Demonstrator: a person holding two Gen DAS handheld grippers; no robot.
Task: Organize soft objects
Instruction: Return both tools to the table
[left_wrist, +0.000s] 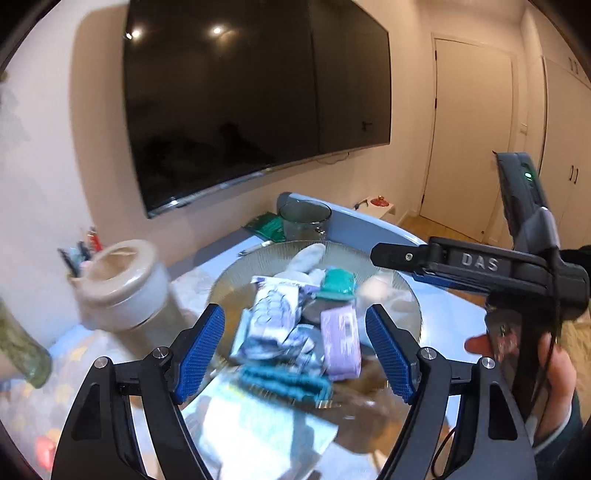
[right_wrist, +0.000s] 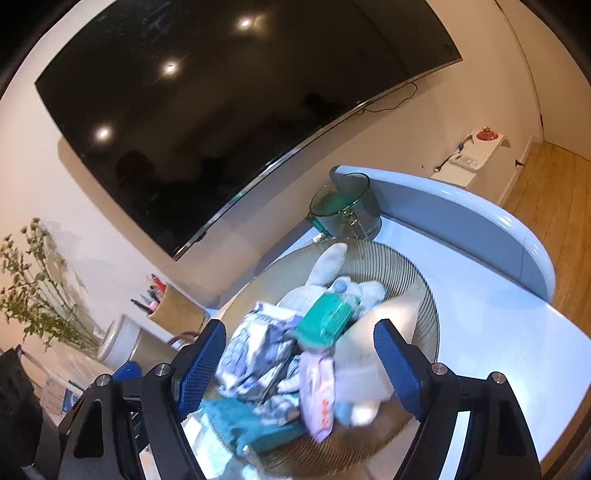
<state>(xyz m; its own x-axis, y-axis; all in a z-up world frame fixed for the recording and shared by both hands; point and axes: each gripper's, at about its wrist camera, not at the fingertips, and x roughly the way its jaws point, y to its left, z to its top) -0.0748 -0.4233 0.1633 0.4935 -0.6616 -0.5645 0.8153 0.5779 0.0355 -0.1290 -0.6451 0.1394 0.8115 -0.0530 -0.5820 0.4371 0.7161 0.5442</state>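
A ribbed glass bowl (left_wrist: 258, 256) (right_wrist: 410, 269) holds a heap of soft things. In it lie a white plush toy (left_wrist: 306, 258) (right_wrist: 328, 266), a teal packet (left_wrist: 338, 284) (right_wrist: 328, 319), a lilac packet (left_wrist: 341, 341) (right_wrist: 319, 391), a blue-and-white patterned cloth (left_wrist: 271, 317) (right_wrist: 255, 354) and a teal cloth (left_wrist: 284, 382) (right_wrist: 236, 421). My left gripper (left_wrist: 295, 350) hovers open over the heap, its blue pads wide apart and touching nothing. My right gripper (right_wrist: 303, 369) is open above the same heap. Its black body (left_wrist: 480, 266) reaches in from the right, held by a hand (left_wrist: 557, 373).
A cream-lidded jar (left_wrist: 122, 284) (right_wrist: 122, 339) and a pen holder (right_wrist: 177, 314) stand left of the bowl. A glass mug (left_wrist: 304, 218) (right_wrist: 347, 210) is behind it, beside a green packet (left_wrist: 267, 227). The table's raised rim (right_wrist: 517, 236) curves round the right. A vase of dried flowers (right_wrist: 37, 295) stands far left.
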